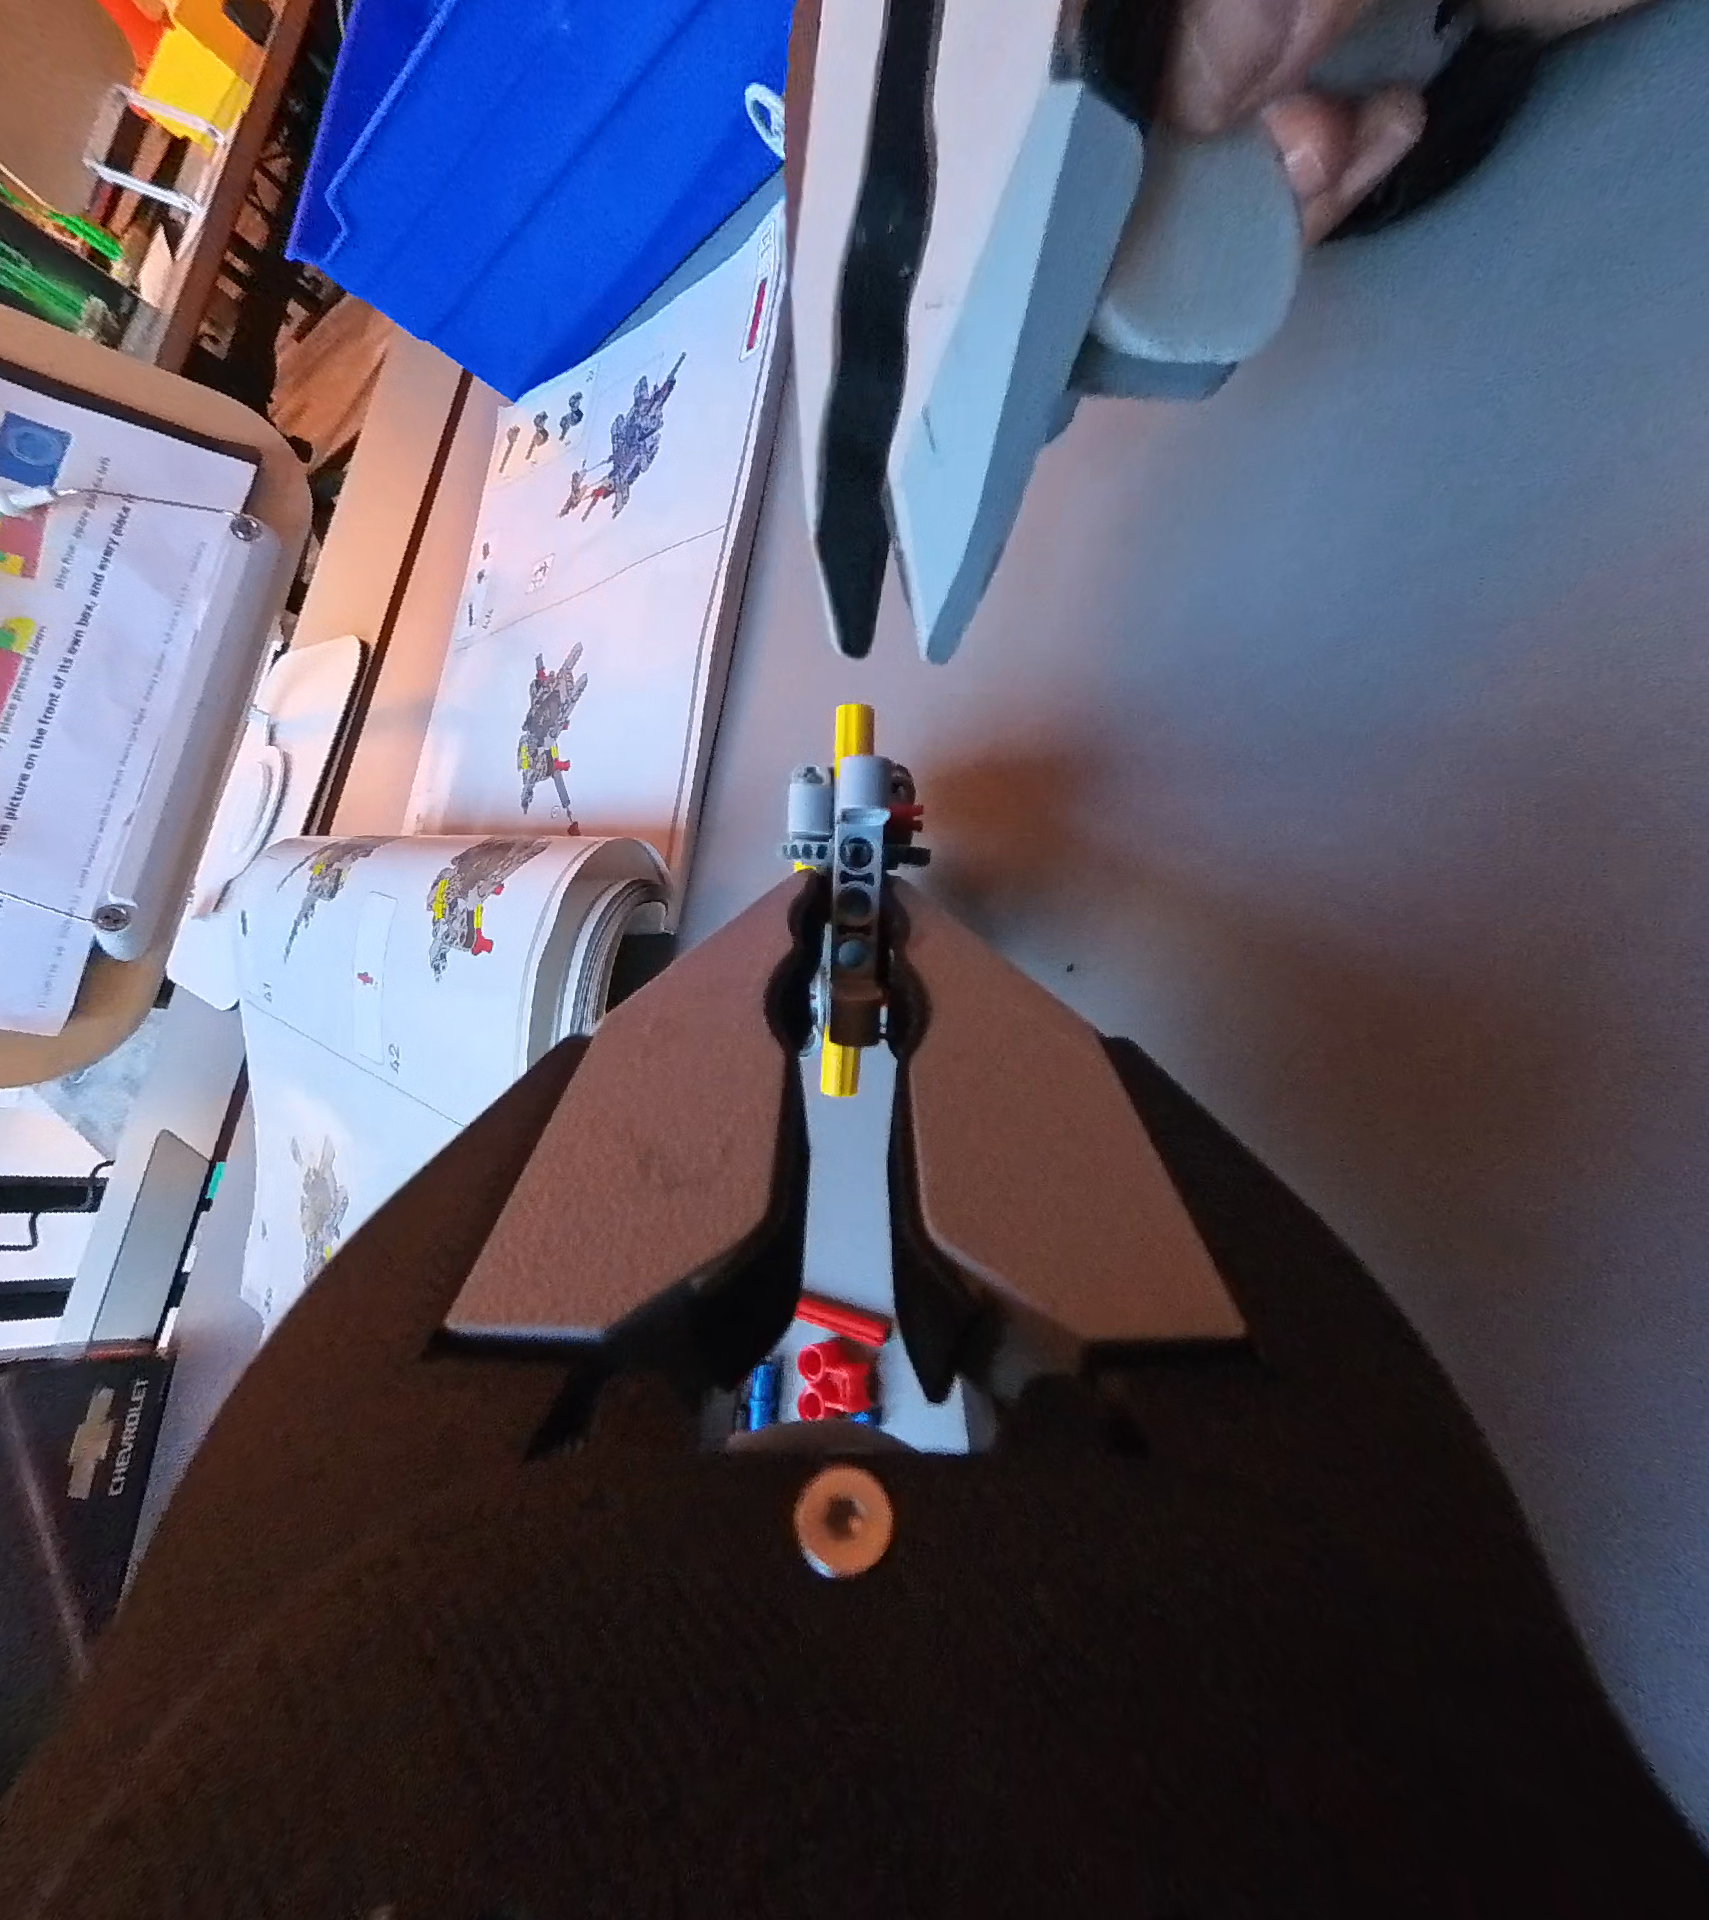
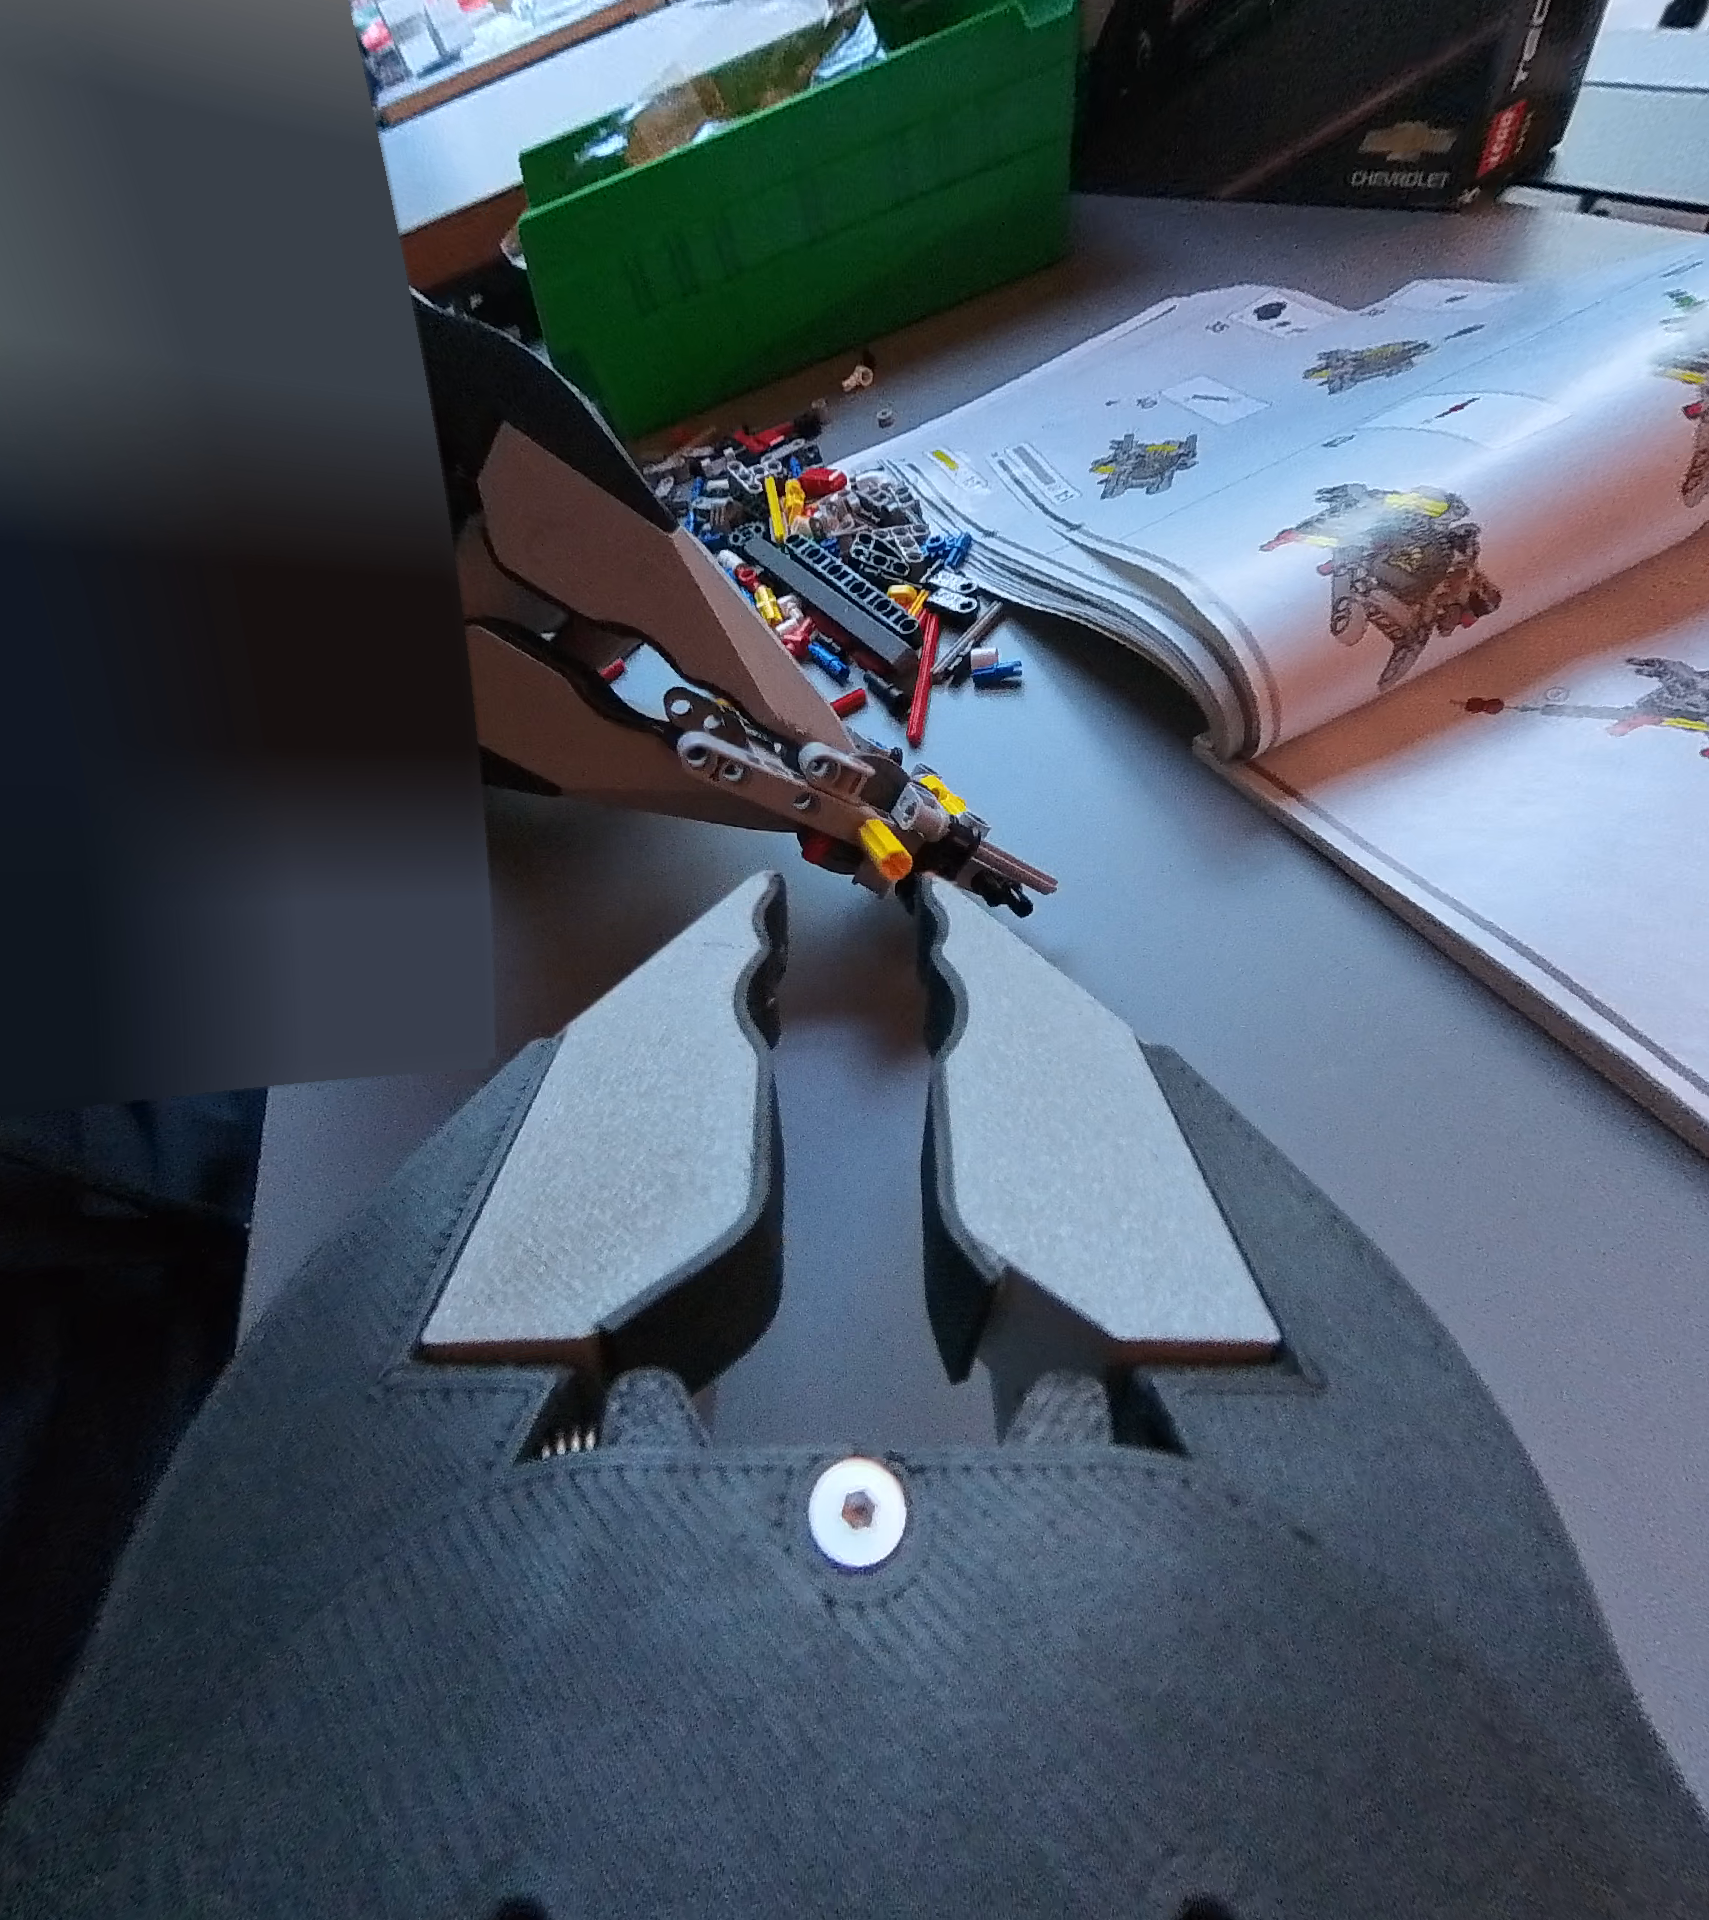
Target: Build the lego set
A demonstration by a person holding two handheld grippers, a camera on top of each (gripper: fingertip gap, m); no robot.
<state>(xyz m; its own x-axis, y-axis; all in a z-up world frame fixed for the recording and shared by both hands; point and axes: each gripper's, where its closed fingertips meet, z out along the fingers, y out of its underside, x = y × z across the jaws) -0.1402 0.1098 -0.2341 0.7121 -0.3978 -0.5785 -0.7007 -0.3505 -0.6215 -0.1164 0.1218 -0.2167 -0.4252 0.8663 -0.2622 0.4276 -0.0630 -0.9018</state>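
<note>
Grey toy-brick assembly (image 1: 855,883), a small build of holed plastic beams with a yellow axle (image 1: 852,732) through it, sits clamped in my left claw (image 1: 850,935), both dark pads pressed on its sides, held above the grey table (image 1: 1452,935). Its long axis runs along my fingers: the yellow axle pokes forward past the tips and its other end shows behind the grip, between the fingers. A small red pin and a black one stick out to one side of the build.

My right claw (image 2: 850,904) is open and holds nothing; its tips stand just in front of the assembly's forward end, facing it, apart from it or barely at its edge, I cannot tell which.

Beside the assembly an open instruction booklet (image 2: 1401,582) lies flat on the table. A heap of loose coloured plastic parts (image 2: 850,561) is spread between the booklet and a green plastic bin (image 2: 788,229). A blue plastic bin (image 1: 538,177) and a dark cardboard box (image 2: 1349,94) stand farther off. A few red and blue pins (image 1: 829,1371) lie on the table under my left claw.
</note>
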